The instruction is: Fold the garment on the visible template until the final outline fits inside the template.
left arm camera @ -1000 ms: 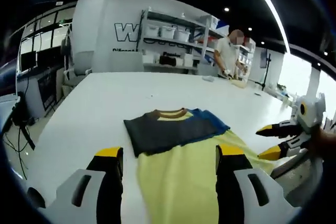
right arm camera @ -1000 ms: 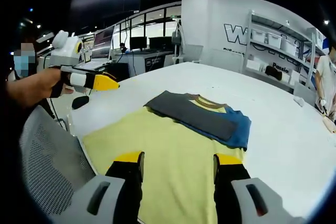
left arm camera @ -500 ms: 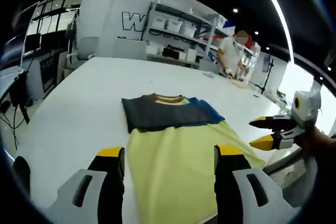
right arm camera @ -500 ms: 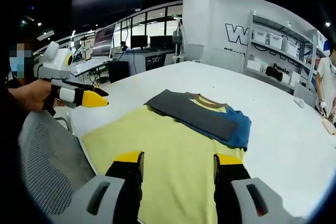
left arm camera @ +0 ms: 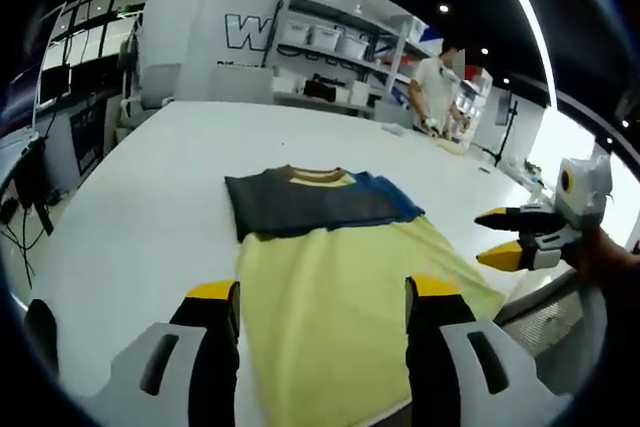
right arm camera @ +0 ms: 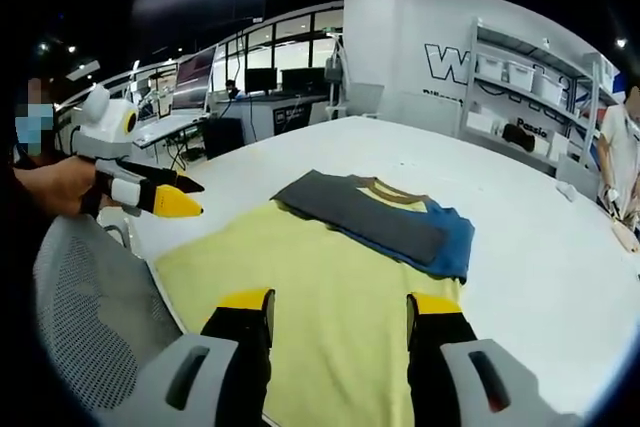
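While the yellow T-shirt (left arm camera: 330,287) lies sleeves-folded on the white table (left arm camera: 130,207), both grippers, left (left arm camera: 318,297) and right (right arm camera: 338,302), hover spread apart, holding nothing.

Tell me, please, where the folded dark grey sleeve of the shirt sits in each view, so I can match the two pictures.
Left gripper view: the dark grey sleeve lies just left of centre, across the shirt's top, above the yellow body.
Right gripper view: the sleeve runs diagonally at centre, on the blue sleeve.
Shared landmark: the brown collar.

Bright ceiling spotlights, fisheye-warped edges
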Demonstrator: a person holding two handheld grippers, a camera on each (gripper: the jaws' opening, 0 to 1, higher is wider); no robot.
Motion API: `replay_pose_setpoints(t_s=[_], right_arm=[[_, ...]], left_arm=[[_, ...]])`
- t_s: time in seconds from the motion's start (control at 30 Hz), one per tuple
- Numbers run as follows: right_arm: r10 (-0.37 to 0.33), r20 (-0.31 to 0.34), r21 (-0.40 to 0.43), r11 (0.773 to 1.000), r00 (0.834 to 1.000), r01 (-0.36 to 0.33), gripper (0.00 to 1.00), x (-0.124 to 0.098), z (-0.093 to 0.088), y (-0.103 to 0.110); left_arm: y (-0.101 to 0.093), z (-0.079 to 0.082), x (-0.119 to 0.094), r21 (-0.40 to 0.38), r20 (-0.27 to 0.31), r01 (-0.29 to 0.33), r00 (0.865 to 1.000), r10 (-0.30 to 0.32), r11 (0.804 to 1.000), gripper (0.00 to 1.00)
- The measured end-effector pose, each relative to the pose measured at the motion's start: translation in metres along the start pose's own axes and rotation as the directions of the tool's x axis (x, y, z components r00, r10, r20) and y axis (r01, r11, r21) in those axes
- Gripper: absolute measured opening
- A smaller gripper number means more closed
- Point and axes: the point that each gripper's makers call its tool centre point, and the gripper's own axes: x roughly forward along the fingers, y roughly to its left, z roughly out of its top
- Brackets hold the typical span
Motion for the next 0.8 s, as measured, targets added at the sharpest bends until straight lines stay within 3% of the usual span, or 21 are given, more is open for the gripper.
replay_pose_setpoints(t_s=[0.2, 0.4, 0.6, 0.8], right_arm=[[-0.013, -0.011, -0.007, 1.000, 1.000, 0.013, 0.52, -0.006, -0.002, -0.008], [-0.035, -0.067, -0.019, 0.999, 0.997, 0.034, 0.51, -0.011, -0.016, -0.026], [-0.018, -0.144, -0.049, 0.999, 0.989, 0.011, 0.48, -0.011, -0.030, -0.027], [-0.003, -0.248, -0.088, 0.996, 0.969, -0.019, 0.48, -0.013, -0.049, -0.027]], left_arm=[[0.002, 0.001, 0.000, -0.010, 0.004, 0.007, 1.000, -0.007, 1.000, 0.60], [0.004, -0.001, 0.001, -0.017, -0.013, 0.013, 1.000, -0.013, 1.000, 0.60], [-0.002, -0.016, 0.002, -0.027, -0.088, 0.047, 0.995, -0.049, 0.999, 0.57], [-0.010, -0.040, 0.000, 0.007, -0.208, 0.081, 0.975, -0.077, 0.997, 0.56]])
